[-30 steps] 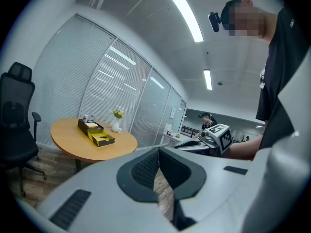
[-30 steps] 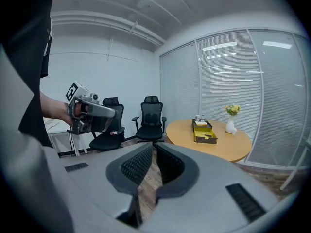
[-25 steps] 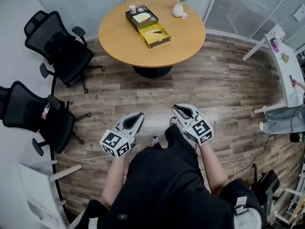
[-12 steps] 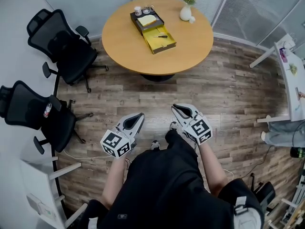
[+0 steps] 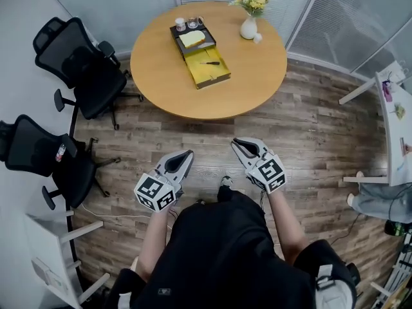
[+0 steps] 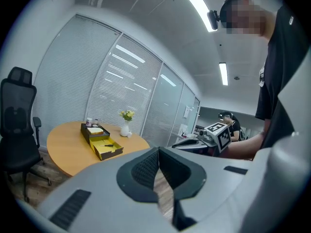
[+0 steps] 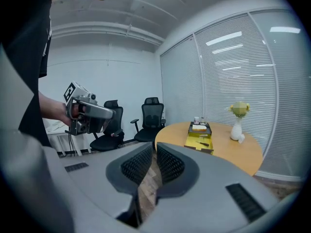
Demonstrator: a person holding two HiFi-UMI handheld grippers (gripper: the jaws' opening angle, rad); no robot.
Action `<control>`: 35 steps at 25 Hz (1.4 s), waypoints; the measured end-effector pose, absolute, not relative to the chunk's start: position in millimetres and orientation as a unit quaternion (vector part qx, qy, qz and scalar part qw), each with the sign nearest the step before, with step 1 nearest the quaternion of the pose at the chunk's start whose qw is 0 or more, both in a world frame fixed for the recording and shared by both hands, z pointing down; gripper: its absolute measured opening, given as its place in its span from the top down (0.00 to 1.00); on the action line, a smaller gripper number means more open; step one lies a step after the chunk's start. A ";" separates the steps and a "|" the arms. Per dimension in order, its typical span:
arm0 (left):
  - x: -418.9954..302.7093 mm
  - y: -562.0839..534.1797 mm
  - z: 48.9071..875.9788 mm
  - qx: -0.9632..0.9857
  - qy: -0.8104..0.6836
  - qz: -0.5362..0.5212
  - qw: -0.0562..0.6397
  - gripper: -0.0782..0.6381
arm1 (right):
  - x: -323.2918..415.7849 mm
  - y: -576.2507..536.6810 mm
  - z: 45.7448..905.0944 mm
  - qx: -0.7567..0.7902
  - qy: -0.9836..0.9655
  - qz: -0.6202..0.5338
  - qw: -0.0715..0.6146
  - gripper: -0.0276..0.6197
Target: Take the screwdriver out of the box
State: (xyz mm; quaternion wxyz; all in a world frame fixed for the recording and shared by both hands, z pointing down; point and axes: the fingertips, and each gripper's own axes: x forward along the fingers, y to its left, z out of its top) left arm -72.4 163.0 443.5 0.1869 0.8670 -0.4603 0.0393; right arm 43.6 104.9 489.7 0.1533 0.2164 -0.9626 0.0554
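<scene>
We find the left hand-held gripper (image 5: 185, 154) and right hand-held gripper (image 5: 240, 143) pressed together and empty, well short of the bench (image 5: 257, 76), presumably carried closed for the approach. The screwdriver (image 5: 210, 62) lies inside the open box (image 5: 213, 84).

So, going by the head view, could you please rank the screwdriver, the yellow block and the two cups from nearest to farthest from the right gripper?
From the right gripper:
1. screwdriver, in the yellow near half of the box.
2. yellow block, in the black half behind it.
3. two cups, beyond the block, toward the far edge of the table.
</scene>
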 end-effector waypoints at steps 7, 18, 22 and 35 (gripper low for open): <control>-41.9 118.5 447.9 0.863 -0.466 0.039 0.188 0.88 | 69.0 57.7 491.5 0.211 -0.964 0.056 0.149 0.92; -23.0 64.6 454.2 0.878 -0.437 0.044 0.189 0.88 | 87.3 18.5 494.4 0.236 -0.959 0.064 0.146 0.92; -26.9 38.8 459.1 0.883 -0.425 0.041 0.193 0.88 | 87.6 -2.6 497.7 0.251 -0.954 0.069 0.151 0.92; -89.8 -62.5 472.1 0.890 -0.405 0.035 0.206 0.88 | 29.2 -101.9 505.7 0.269 -0.945 0.069 0.172 0.92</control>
